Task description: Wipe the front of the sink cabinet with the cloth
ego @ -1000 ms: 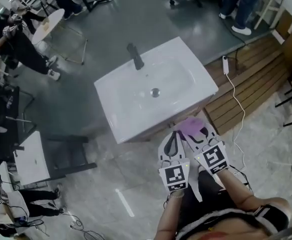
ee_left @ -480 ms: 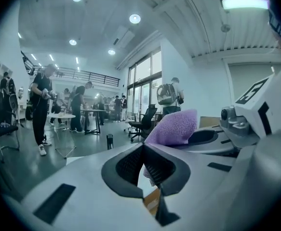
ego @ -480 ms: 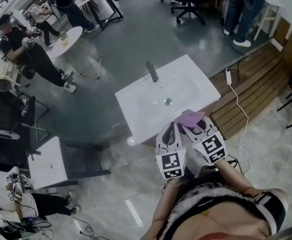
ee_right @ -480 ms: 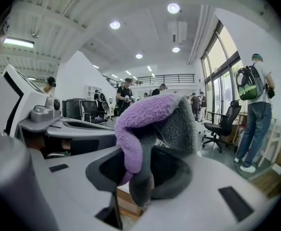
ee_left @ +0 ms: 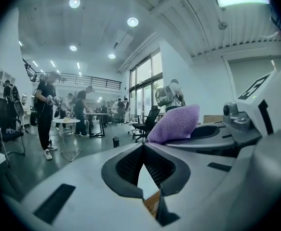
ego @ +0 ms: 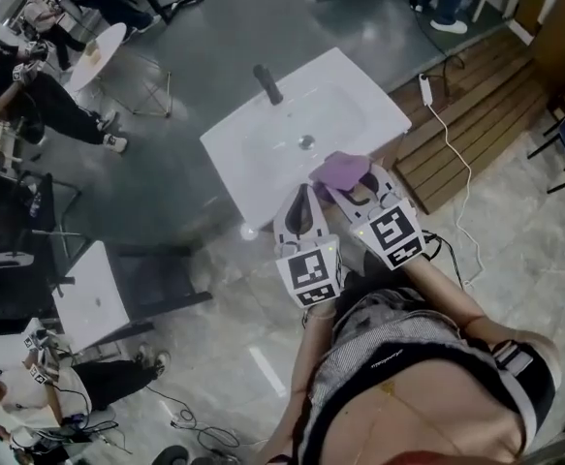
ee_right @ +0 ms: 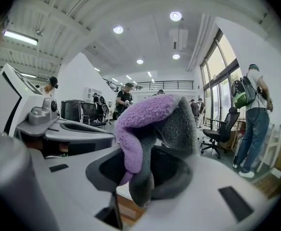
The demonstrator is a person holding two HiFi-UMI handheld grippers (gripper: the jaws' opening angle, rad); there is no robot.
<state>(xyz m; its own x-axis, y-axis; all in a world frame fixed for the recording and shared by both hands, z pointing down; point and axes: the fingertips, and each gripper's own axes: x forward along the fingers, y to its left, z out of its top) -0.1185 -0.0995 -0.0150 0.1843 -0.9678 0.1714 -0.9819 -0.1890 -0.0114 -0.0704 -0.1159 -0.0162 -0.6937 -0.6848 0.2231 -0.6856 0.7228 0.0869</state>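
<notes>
Both tools at sink's (ego: 292, 134) 6 o'clock: right tool (ego: 352, 194) pinches cloth (ego: 338, 170), left tool (ego: 299, 203) pressed together, empty; lower cloth flat against cabinet front.

cloth (ego: 338, 170) at sink (ego: 235, 174) front edge, faucet (ego: 266, 83) behind

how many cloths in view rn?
1: the purple fleece cloth, clamped in the right tongs, at the white ceramic sink's front edge. More may be hidden.
</notes>
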